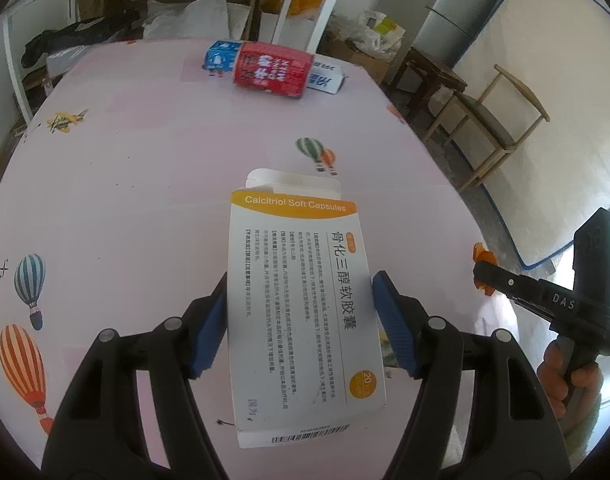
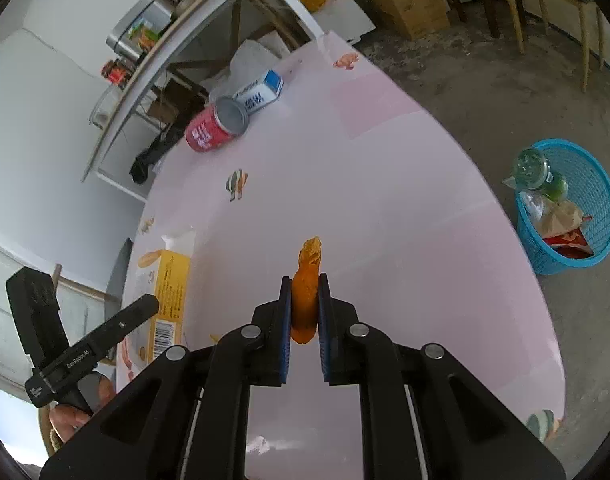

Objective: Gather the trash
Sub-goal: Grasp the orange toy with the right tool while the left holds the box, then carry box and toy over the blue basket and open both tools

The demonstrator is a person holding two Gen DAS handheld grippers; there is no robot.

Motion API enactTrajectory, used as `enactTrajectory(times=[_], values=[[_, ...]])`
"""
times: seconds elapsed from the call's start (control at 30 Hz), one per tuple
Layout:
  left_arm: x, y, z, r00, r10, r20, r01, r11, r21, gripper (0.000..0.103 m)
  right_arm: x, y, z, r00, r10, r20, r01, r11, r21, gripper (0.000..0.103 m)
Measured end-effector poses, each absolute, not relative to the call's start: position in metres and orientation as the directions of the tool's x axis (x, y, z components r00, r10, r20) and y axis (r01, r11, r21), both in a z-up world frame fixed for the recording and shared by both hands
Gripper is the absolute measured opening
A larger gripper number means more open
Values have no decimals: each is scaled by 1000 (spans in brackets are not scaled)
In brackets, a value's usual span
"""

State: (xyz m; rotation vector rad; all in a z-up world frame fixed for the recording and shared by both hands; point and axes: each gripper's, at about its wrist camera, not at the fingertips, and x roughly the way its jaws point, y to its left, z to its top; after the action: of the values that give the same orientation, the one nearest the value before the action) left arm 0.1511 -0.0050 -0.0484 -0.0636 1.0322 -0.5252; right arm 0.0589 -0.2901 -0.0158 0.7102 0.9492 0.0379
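My left gripper (image 1: 301, 292) is shut on a white and orange medicine box (image 1: 301, 304) labelled Calcitriol Soft Capsules, held above the pink table (image 1: 145, 184). The box also shows in the right wrist view (image 2: 171, 284). My right gripper (image 2: 305, 292) is shut on an orange peel (image 2: 307, 292) above the table; the peel also shows in the left wrist view (image 1: 483, 258). A red can (image 1: 271, 69) lies on its side at the table's far end, next to a blue and white carton (image 1: 329, 78).
A blue trash basket (image 2: 573, 208) with a bottle and wrappers stands on the floor right of the table. Wooden chairs (image 1: 493, 120), a leaning mattress (image 1: 545, 100), a shelf (image 2: 177, 40), boxes and bags surround the table.
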Motion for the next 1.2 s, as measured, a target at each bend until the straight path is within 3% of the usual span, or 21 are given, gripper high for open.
enactTrajectory(times=[0.33,0.57,0.83,1.2], values=[[142,-49,-17,387,-498,-776,495,822,-281,66,22,-325,6,698,265,-665,297,738,606,12],[143,-109,7,328,-572,-752,619,731,-286,66,-34,-379,14,759,116,-640,415,671,614,12],[142,-216,13,183,-616,-766,737,601,-308,66,-105,-449,-11,749,-47,-661,586,513,627,12],[134,-378,-13,-29,-592,-805,795,475,-378,67,-149,-496,-61,702,-87,-707,687,342,641,12]])
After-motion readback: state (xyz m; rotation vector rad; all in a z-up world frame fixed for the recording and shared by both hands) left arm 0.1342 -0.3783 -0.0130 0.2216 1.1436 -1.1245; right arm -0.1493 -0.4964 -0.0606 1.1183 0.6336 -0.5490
